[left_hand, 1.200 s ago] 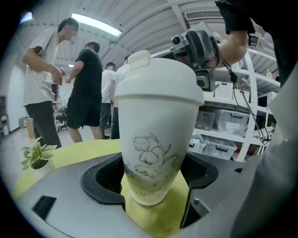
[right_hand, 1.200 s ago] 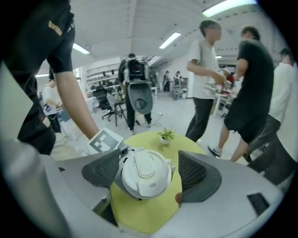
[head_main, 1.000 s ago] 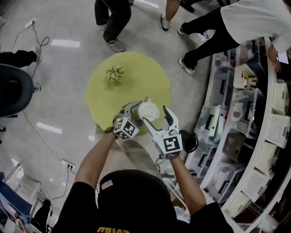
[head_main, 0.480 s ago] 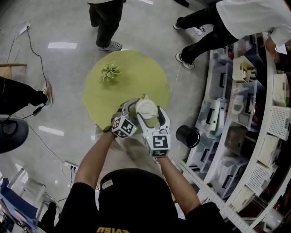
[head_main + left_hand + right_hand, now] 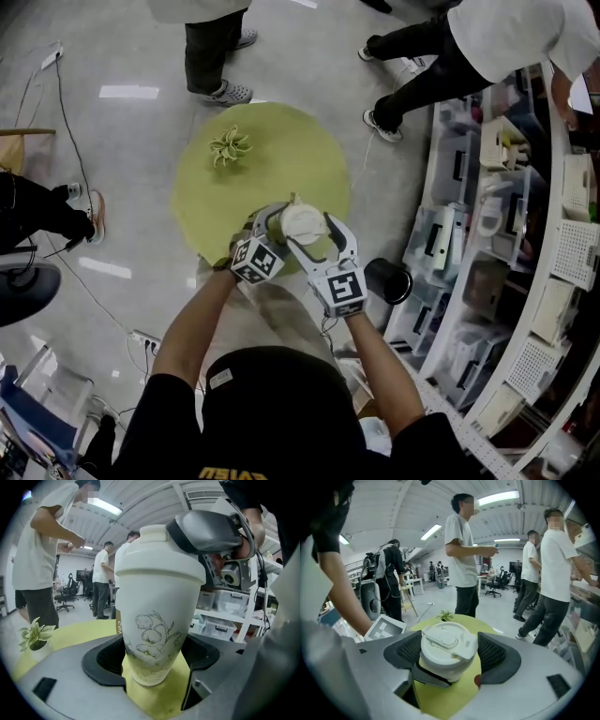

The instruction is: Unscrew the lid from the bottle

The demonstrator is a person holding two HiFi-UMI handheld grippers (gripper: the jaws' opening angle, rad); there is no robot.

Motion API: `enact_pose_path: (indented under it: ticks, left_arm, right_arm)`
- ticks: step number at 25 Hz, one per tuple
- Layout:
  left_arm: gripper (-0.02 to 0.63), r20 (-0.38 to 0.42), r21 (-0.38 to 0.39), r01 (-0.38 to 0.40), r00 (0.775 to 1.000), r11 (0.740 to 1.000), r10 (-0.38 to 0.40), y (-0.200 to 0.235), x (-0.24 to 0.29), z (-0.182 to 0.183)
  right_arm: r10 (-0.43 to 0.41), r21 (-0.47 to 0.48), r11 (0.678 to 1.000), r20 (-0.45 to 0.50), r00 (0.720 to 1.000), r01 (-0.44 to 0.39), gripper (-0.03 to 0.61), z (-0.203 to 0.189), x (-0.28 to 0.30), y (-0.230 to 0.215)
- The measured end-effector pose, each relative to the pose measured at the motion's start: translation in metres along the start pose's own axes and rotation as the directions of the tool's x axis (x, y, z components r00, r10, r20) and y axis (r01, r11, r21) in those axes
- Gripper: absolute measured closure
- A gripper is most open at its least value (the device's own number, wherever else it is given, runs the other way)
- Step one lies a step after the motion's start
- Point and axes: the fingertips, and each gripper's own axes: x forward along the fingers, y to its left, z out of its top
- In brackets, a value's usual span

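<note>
head view: round yellow-green table (image 5: 281,159) on a glossy grey floor (image 5: 122,234), with a small potted plant (image 5: 229,147) at its far left. curved white shelving (image 5: 487,262) packed with plastic bins runs down the right, and a black cylinder (image 5: 386,279) sits on the floor beside it. power strip (image 5: 141,337) at near left. people (image 5: 211,47) stand on the far side. gripper views show an open office with ceiling strip lights.

white bottle (image 5: 157,602) is upright over the table's near edge; can't tell if it rests on it. left gripper (image 5: 152,653) clamps its lower body, pads on both sides. right gripper (image 5: 449,653) has its jaws wide but pressed on the lid (image 5: 447,641), which sits on the bottle.

labels: flower line drawing on the bottle. letters "co" peek out at its left edge, the rest hidden. square markers on both gripper cubes.
</note>
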Motion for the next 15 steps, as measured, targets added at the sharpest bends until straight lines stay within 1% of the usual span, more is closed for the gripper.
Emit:
enact_pose_path:
  ticks: [3,5,7,11,13,15]
  left_arm:
    - [0.227,0.000,0.003,0.003,1.000,1.000,-0.003,0.000,-0.001,0.000]
    - [0.228,0.000,0.003,0.002,1.000,1.000,-0.002,0.000,-0.001,0.000]
    - [0.229,0.000,0.002,0.004,1.000,1.000,-0.004,-0.001,-0.001,0.000]
    - [0.229,-0.001,0.004,0.010,1.000,1.000,-0.010,0.000,-0.002,0.000]
    - [0.229,-0.001,0.005,0.013,1.000,1.000,-0.013,0.000,-0.002,-0.001]
    - [0.229,-0.002,0.005,0.015,1.000,1.000,-0.015,0.000,-0.002,-0.001]
  right_arm:
    - [0.110,-0.088,0.990,-0.028,0.993,-0.113,0.204,-0.007,0.000,0.002]
    - [0.178,-0.146,0.972,-0.057,0.982,-0.185,0.204,-0.013,-0.001,0.002]
    - [0.240,-0.200,0.947,-0.083,0.967,-0.252,0.204,-0.014,-0.002,0.002]
    - [0.345,-0.297,0.878,-0.154,0.926,-0.377,0.204,-0.013,0.000,0.006]
    - [0.389,-0.323,0.841,-0.198,0.900,-0.434,0.204,-0.015,0.000,0.007]
    - [0.429,-0.354,0.795,-0.247,0.869,-0.493,0.204,-0.015,0.001,0.009]
